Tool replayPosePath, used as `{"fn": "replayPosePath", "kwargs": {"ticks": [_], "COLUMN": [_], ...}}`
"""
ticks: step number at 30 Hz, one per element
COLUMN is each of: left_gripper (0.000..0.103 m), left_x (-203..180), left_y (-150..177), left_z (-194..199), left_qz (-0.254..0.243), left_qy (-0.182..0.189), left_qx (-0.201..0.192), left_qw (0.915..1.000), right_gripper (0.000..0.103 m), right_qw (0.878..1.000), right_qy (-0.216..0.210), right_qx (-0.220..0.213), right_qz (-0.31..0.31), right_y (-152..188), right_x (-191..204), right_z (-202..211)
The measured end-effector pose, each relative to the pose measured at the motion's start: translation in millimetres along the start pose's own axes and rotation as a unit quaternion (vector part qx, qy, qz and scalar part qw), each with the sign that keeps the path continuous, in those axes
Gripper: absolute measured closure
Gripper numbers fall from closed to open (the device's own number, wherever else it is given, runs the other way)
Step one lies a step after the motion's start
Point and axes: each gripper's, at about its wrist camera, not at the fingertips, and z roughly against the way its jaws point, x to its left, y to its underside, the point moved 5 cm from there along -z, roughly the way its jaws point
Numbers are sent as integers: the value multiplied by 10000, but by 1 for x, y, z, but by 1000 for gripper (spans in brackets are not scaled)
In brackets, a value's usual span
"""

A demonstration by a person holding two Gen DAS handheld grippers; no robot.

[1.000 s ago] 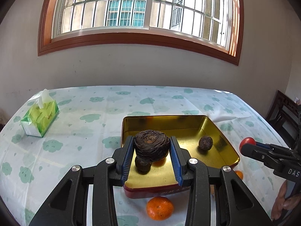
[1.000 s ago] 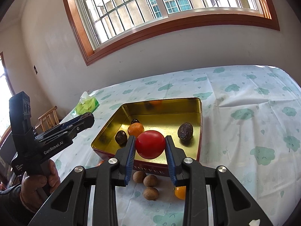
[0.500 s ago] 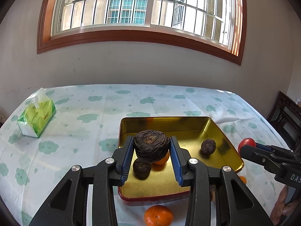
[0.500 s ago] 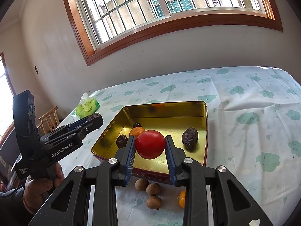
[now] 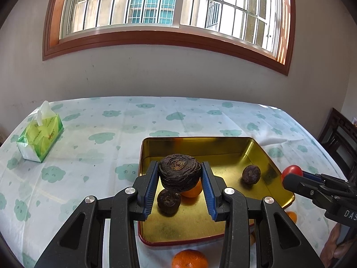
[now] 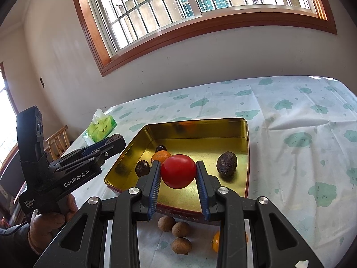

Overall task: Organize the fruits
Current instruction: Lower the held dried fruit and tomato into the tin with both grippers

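The left gripper [image 5: 179,178] grasps a dark wrinkled fruit [image 5: 179,175] above the gold tin [image 5: 223,144], while the right gripper [image 6: 178,175] grasps a red tomato [image 6: 178,170] over its near edge

Left wrist: I look down along its fingers, close over the gold tin [image 5: 263,154].
Right wrist: same, from the right.
Shared: tin, tissue pack [image 5: 40,138].

I read both views as bright and sharp. Daylight enters through the barred window [image 5: 169,11], overexposed in places. The gold tray [image 5: 223,147] shows glare on its walls. Fisheye distortion bends the desk [image 6: 301,116] edges; corners vignette black.
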Motion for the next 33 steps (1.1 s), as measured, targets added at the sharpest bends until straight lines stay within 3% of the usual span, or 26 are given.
{"fn": "replayPosePath", "kwargs": {"ticks": [33], "left_gripper": [64], "left_x": [2], "left_y": [-4], "left_z": [-27], "left_qz": [30], "left_qy": [-12], "left_qx": [118], "left_qw": [9999], "right_gripper": [74], "right_qw": [9999], "right_qy": [-44], "right_qx": [84], "right_qz": [-75], "right_y": [-2], "right_x": [-7], "right_z": [-22]}}
